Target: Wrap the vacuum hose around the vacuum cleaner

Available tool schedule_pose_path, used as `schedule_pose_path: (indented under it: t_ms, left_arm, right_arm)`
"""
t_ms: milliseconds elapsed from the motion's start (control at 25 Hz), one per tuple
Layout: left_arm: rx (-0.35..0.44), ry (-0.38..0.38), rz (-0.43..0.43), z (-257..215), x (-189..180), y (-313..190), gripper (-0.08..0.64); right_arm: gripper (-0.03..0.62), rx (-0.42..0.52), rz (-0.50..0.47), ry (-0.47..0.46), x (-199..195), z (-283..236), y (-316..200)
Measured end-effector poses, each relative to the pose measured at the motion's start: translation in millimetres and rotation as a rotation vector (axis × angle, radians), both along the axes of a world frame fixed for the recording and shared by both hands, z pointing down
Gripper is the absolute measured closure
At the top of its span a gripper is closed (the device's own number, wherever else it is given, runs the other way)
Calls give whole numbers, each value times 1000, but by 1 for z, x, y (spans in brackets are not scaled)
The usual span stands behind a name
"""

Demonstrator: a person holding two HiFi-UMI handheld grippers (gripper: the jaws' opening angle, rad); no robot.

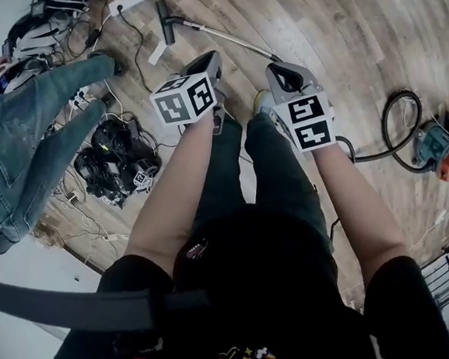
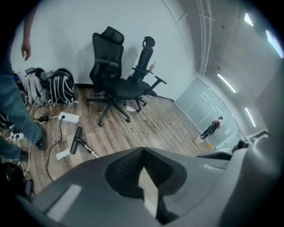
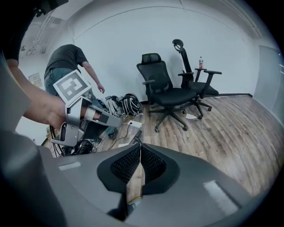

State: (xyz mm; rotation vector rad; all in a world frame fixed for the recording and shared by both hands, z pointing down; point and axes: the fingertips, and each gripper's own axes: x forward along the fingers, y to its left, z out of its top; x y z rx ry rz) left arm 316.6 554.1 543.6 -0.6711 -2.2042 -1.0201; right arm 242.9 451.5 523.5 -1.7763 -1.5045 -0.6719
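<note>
left claw [image 1: 209, 62] and right claw [image 1: 285, 77], upper centre of the head view, are both closed on nothing. the vacuum cleaner [image 1: 443, 152] sits at the right edge on the wood floor [image 1: 362, 38], its hose [image 1: 389, 123] looped beside it.

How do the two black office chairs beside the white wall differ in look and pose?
The left black office chair shows a broad back and a wide headrest; the right black office chair shows a thin, edge-on back and a small rounded headrest. The left chair stands nearer the camera; the right chair is partly behind it. Both have armrests and wheeled bases and stand on the wooden floor.
</note>
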Motion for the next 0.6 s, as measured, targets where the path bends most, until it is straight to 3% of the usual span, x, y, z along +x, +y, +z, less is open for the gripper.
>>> schedule_pose_path:
  t_ms: [280,600]
  left_arm:
    - [114,-15,-67,100,-5,16,538]
    - [284,-60,-238,246,-7,18,516]
  right_arm:
    - [569,55,-74,-20,8,90,12]
    - [557,108,-162,-45,10,229,9]
